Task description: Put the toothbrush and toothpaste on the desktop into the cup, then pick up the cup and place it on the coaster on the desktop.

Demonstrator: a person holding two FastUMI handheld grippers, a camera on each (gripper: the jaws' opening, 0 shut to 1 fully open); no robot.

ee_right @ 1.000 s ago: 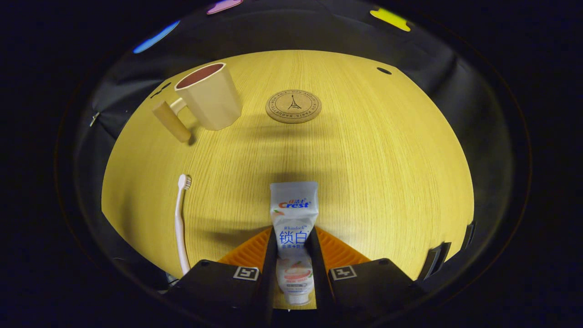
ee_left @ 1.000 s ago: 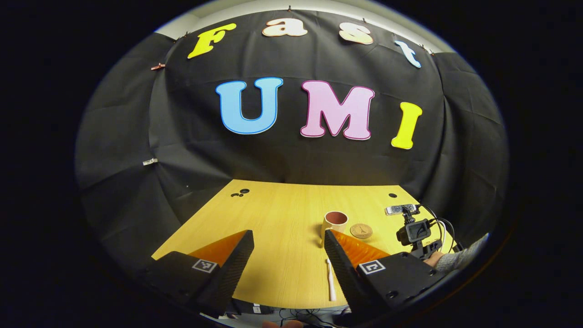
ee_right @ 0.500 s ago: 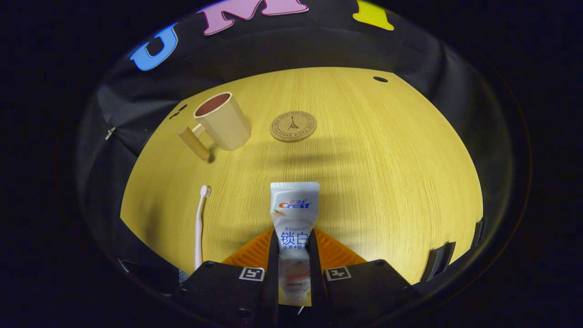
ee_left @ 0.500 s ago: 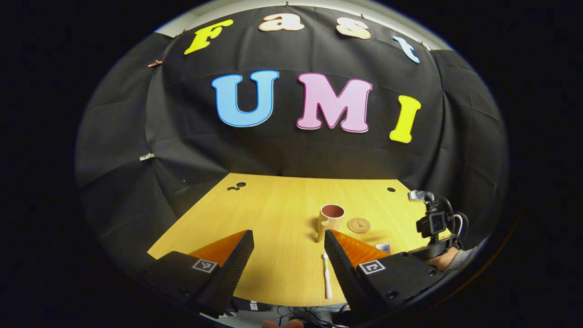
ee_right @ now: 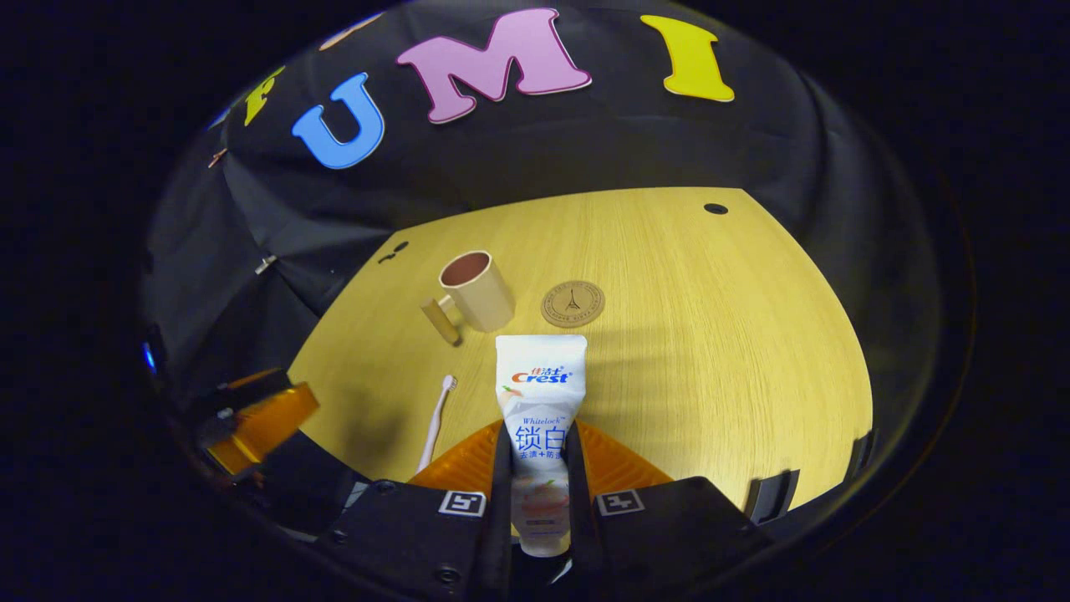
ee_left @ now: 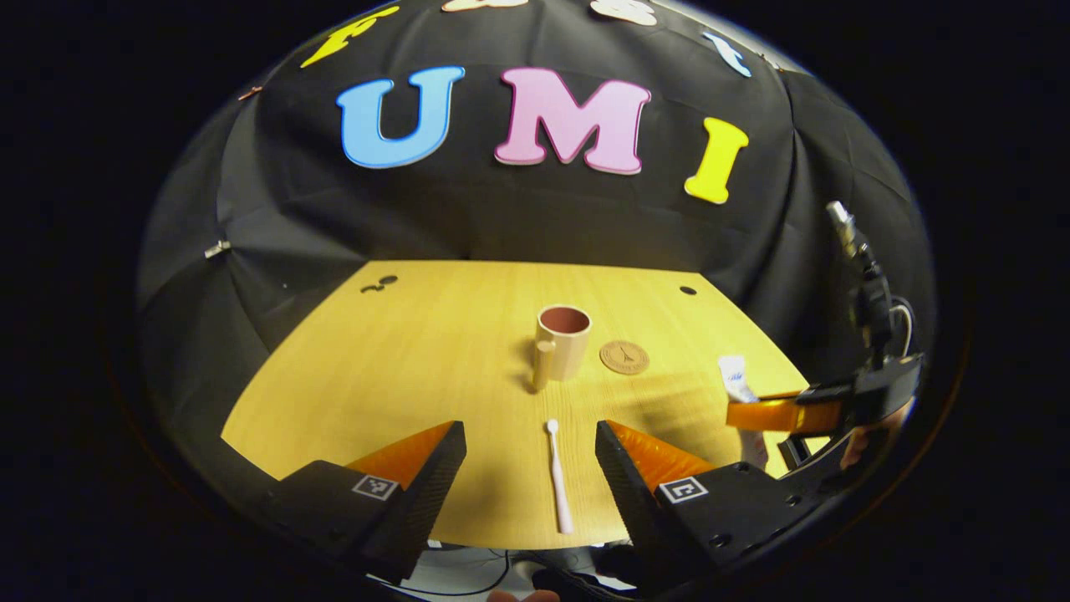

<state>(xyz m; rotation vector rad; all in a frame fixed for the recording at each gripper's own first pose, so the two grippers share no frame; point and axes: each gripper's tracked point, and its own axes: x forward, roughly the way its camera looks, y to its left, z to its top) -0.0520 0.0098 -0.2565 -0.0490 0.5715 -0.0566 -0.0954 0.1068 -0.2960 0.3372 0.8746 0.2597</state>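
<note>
My right gripper is shut on a white toothpaste tube and holds it in the air above the wooden desktop. A beige cup with a side handle stands upright beyond the tube, and a round cork coaster lies just right of it. A pale toothbrush lies flat near the front edge. In the left gripper view my left gripper is open, low over the front edge, with the toothbrush between its fingers' lines. The cup, coaster and raised tube lie beyond.
Black cloth walls close the desk at the back and sides. Small dark holes mark the desktop at back left and back right. The right gripper with its camera mast stands at the right edge of the left gripper view.
The right gripper has lifted the toothpaste tube off the desk and tilted upward. The left gripper has shifted right, bringing the toothbrush between its fingers in view.
</note>
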